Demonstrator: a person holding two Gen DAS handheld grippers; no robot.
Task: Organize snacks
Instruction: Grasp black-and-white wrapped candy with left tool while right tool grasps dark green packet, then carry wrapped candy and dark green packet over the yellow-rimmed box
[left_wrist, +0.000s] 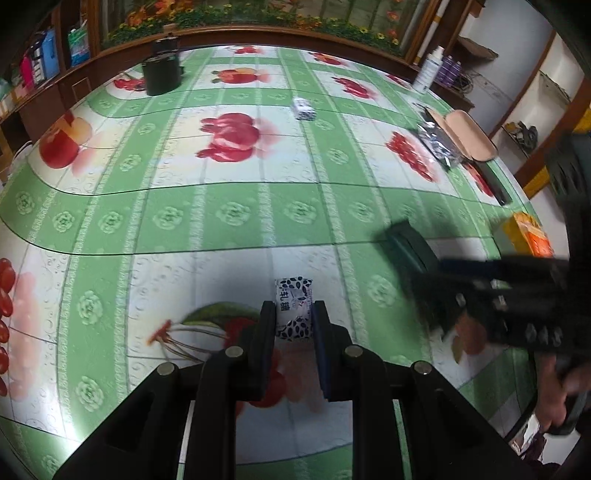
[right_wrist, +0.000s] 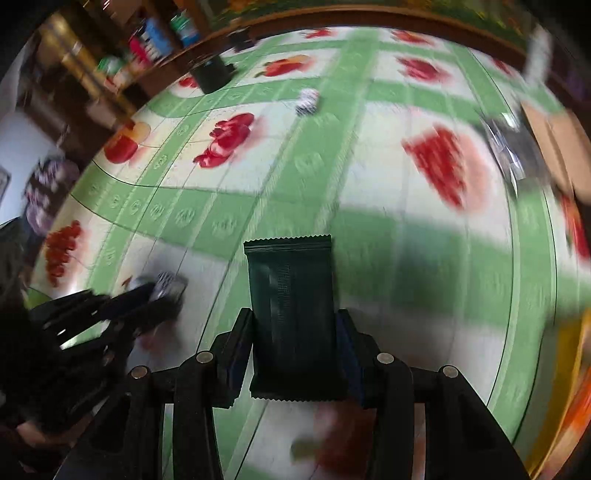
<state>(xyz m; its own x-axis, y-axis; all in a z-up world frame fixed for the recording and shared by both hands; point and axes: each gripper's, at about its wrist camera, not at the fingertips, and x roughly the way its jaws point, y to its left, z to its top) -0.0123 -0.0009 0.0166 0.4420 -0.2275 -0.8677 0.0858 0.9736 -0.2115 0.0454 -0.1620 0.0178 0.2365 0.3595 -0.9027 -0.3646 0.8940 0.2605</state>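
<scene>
The right gripper (right_wrist: 293, 347) has its fingers clamped on a dark green snack packet (right_wrist: 293, 295), long axis running straight out between them, while the left gripper (left_wrist: 293, 325) pinches a small patterned candy (left_wrist: 293, 310) above the table (left_wrist: 221, 206).

Both grippers (left_wrist: 294, 321) (right_wrist: 293, 347) clamped, angled downward

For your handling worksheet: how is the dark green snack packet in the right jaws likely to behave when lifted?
The dark green packet probably feels light: it is flat and thin. It stands out past the right gripper without drooping, so it seems fairly stiff. Its smooth wrapper may slip if the jaws grip loosely.
</scene>
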